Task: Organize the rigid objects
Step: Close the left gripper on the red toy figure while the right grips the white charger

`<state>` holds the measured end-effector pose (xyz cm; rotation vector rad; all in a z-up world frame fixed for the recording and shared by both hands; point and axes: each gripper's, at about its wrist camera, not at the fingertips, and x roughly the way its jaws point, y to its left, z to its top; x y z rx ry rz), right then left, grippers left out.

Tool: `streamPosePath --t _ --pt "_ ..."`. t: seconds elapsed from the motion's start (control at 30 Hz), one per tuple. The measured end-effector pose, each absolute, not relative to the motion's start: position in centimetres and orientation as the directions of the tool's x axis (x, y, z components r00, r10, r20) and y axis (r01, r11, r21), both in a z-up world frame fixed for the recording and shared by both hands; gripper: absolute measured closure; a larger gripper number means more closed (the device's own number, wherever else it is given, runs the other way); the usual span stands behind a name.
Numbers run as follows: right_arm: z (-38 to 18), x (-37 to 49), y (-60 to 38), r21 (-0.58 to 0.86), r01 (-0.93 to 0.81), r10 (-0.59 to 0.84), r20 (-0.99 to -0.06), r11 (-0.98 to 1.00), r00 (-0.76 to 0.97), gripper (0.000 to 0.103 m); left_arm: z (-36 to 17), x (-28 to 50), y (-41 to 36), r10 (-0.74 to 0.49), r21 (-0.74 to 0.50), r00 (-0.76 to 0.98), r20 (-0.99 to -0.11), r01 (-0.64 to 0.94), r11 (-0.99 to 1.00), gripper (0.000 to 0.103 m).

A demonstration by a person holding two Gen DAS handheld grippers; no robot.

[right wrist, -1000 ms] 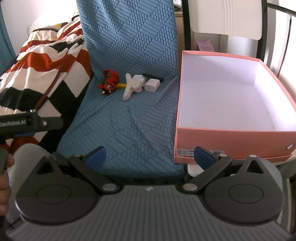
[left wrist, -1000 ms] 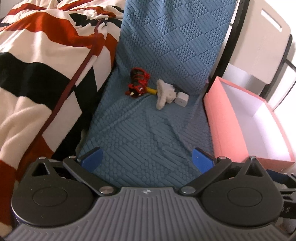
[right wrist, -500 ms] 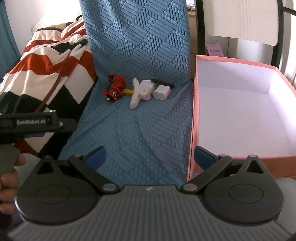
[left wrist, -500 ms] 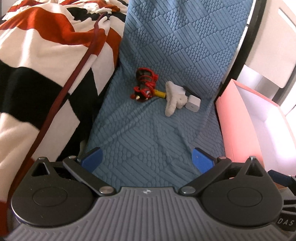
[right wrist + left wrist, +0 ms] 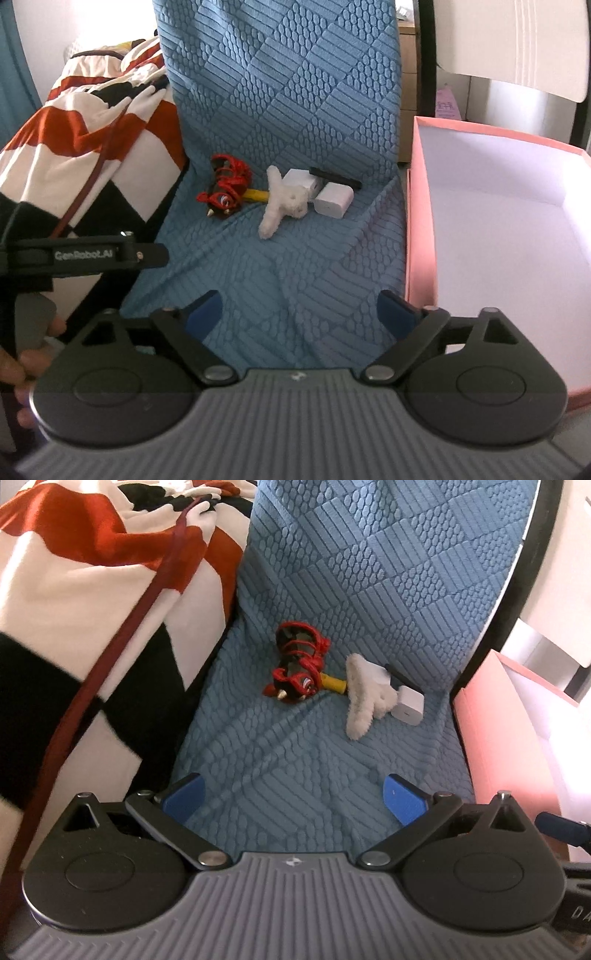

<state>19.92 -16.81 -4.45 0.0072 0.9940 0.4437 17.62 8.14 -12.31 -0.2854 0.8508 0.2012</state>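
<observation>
Both claws hold nothing — left claw [image 5: 293,799] wide, right claw [image 5: 299,312] closing — over bare blue cover [image 5: 288,266] beside pink box [image 5: 419,206].

"GenRobot.AI" in white on black bar [image 5: 88,255] of left gripper; "DA…" cut off at right gripper's body edge [image 5: 578,912].

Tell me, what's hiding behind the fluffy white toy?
Behind the fluffy white toy sit two white blocks, maybe chargers, and a black stick. A yellow piece pokes out toward the red toy. The fluff covers part of the blocks, so their whole shape stays hidden.
</observation>
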Motion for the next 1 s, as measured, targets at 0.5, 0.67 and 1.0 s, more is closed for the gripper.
streamPosePath --t 0.5,0.67,1.0 --pt "-7.4 27.7 -14.4 0.195 -0.291 0.328 -0.780 0.937 0.533 0.036 -15.8 25.0 9.7 0.124 -0.062 0.679 -0.724 -0.242 0.968 0.003" --pt "-9.9 30.5 -13.4 0.168 -0.285 0.296 -0.813 0.944 0.501 0.036 -17.4 27.6 9.9 0.125 -0.047 0.677 -0.725 -0.229 0.972 0.005" --pt "-14.0 36.1 -12.2 0.183 -0.207 0.261 -0.846 0.961 0.464 0.038 -19.7 31.9 9.4 0.130 -0.017 0.660 -0.740 -0.211 0.977 0.010"
